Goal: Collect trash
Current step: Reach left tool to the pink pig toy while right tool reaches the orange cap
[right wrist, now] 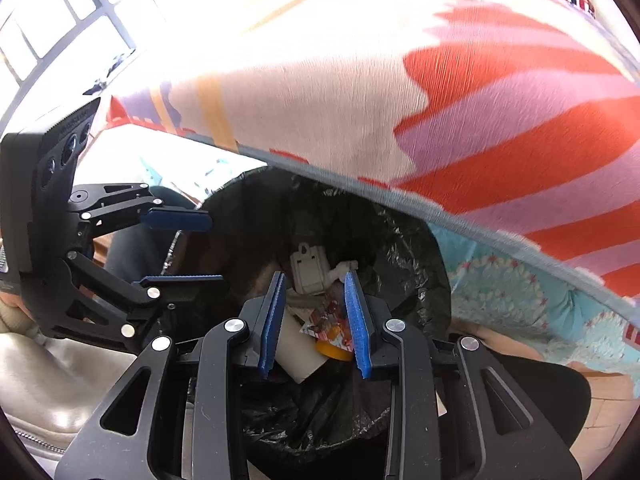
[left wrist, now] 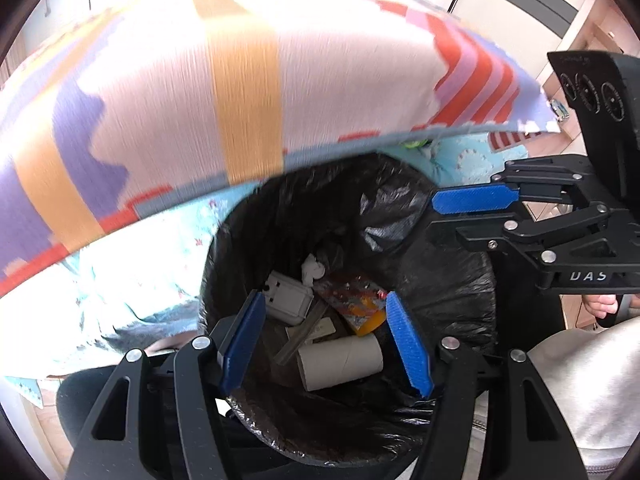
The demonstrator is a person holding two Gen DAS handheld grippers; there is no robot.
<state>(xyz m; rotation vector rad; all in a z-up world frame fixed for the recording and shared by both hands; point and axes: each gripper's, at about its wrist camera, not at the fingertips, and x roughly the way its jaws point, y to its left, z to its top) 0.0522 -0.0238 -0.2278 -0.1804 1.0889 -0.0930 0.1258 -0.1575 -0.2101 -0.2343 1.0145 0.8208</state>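
A trash bin lined with a black bag (left wrist: 448,292) stands below both grippers; it also shows in the right wrist view (right wrist: 404,252). Inside lie a cardboard roll (left wrist: 340,362), a white plastic box (left wrist: 288,298), a crumpled colourful wrapper (left wrist: 354,294) and a yellow piece (left wrist: 370,322). My left gripper (left wrist: 326,340) hangs open and empty over the bin's mouth. My right gripper (right wrist: 316,320) is open and empty above the bin, over the wrapper (right wrist: 330,324). The right gripper also shows in the left wrist view (left wrist: 452,216), and the left gripper shows in the right wrist view (right wrist: 216,248).
A table with a patterned cloth (left wrist: 240,92) of orange, purple and red overhangs the bin's far side; it also fills the right wrist view (right wrist: 460,112). A light-blue printed cloth (left wrist: 132,272) hangs under it. A grey seat (right wrist: 48,380) is at the left.
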